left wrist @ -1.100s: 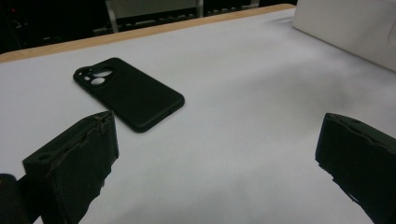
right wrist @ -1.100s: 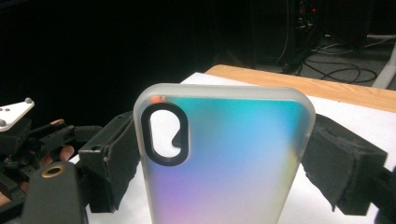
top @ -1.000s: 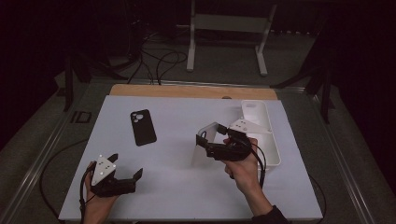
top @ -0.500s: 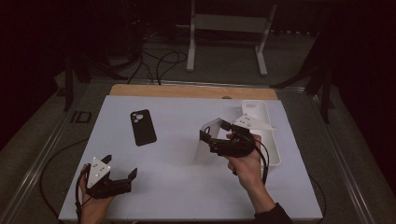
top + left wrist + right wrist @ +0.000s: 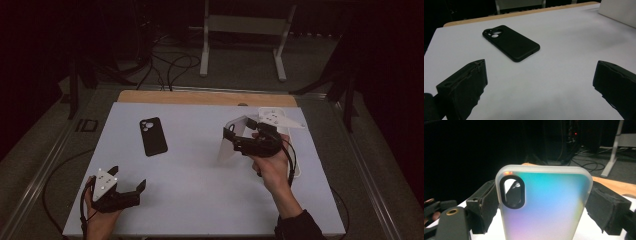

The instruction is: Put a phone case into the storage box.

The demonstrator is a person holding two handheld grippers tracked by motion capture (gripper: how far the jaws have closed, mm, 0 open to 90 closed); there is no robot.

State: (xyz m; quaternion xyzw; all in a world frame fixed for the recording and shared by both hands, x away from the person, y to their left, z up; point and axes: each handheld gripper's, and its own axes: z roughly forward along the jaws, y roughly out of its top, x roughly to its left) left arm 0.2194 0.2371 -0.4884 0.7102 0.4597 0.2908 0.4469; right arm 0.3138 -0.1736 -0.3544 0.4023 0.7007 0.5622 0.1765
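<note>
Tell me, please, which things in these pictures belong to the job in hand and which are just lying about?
In the job:
- translucent phone case, clamped between the right gripper jaws, lifted off the table
- black phone, flat on the white table, ahead of the open left gripper

Lying about:
- white tray by the right hand
- metal stand and cables on the floor beyond
</note>
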